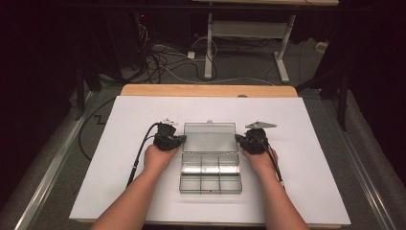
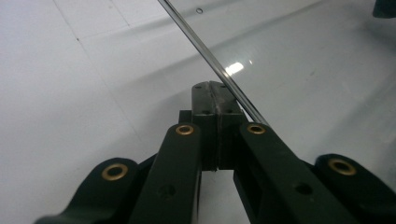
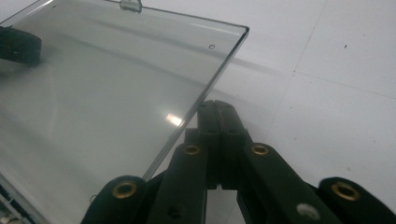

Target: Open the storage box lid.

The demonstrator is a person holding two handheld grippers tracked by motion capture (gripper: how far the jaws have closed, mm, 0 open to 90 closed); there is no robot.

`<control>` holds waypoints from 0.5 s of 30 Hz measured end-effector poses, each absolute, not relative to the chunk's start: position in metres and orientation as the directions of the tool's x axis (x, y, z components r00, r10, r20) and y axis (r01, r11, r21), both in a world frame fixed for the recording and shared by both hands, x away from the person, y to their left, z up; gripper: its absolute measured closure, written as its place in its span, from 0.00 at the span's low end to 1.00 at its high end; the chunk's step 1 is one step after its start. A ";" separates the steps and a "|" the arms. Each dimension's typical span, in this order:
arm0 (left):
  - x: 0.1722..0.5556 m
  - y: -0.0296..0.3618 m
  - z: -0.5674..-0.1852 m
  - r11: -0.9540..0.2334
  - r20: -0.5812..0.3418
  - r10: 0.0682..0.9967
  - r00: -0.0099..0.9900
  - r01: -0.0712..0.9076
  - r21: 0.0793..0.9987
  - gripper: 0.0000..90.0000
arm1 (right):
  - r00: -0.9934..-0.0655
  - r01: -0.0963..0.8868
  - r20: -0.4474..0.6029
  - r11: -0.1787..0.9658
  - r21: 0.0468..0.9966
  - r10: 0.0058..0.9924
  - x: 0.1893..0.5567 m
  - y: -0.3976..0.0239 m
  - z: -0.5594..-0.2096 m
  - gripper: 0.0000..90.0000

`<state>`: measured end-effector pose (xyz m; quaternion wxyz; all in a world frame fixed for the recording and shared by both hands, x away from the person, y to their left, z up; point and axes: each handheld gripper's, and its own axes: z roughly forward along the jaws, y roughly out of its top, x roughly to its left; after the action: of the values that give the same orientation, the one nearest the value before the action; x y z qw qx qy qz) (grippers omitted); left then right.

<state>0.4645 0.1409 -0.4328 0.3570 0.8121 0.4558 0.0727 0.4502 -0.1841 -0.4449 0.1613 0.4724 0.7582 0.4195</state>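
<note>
A clear plastic compartment box (image 1: 209, 172) lies open near the middle of a white worktop (image 1: 119, 143). Its divided tray sits nearer the person, split into small sections in two rows. Its transparent lid (image 1: 209, 138) is folded back and lies away from the person, beyond the tray. A small latch tab sits at the lid's far edge.

The left gripper (image 1: 182, 139) is at the lid's left edge, held in the person's left hand (image 1: 158, 155). In the left gripper view, its two black fingers (image 2: 205, 100) are pressed together with no gap, and the lid's thin edge (image 2: 205, 51) runs diagonally past their tip on the right side. The fingers hold nothing; whether they touch the edge cannot be told.

The right gripper (image 1: 237, 138) is at the lid's right edge, held in the right hand (image 1: 261, 160). In the right gripper view, its fingers (image 3: 224, 119) are likewise fully closed on nothing, just beside the lid's edge (image 3: 205, 91), with the clear panel spreading away to the left.

Both forearms come in from the bottom of the high view, one on each side of the box. A black cable (image 1: 139, 155) trails from the left gripper across the worktop.

Beyond the worktop's wooden far edge, the dim floor carries tangled cables (image 1: 158, 57) and the white legs of another table (image 1: 249, 43).
</note>
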 end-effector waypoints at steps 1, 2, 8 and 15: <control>0.465 0.142 -0.433 -0.331 -0.209 0.793 0.573 0.693 0.640 0.97 | -0.499 0.584 0.152 0.201 0.787 0.853 0.450 -0.185 -0.445 1.00; 0.465 0.143 -0.433 -0.331 -0.208 0.793 0.572 0.692 0.642 0.97 | -0.499 0.585 0.152 0.202 0.786 0.853 0.451 -0.186 -0.445 1.00; 0.461 0.153 -0.431 -0.329 -0.189 0.801 0.568 0.682 0.654 0.97 | -0.496 0.576 0.160 0.186 0.796 0.853 0.448 -0.194 -0.442 1.00; 0.433 0.170 -0.424 -0.323 -0.165 0.775 0.610 0.606 0.727 0.97 | -0.514 0.533 0.135 0.192 0.824 0.847 0.426 -0.205 -0.433 1.00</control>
<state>0.4334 0.1700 -0.4242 0.3940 0.8061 0.4283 0.1069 0.4256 -0.2054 -0.4327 0.1787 0.4595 0.7509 0.4394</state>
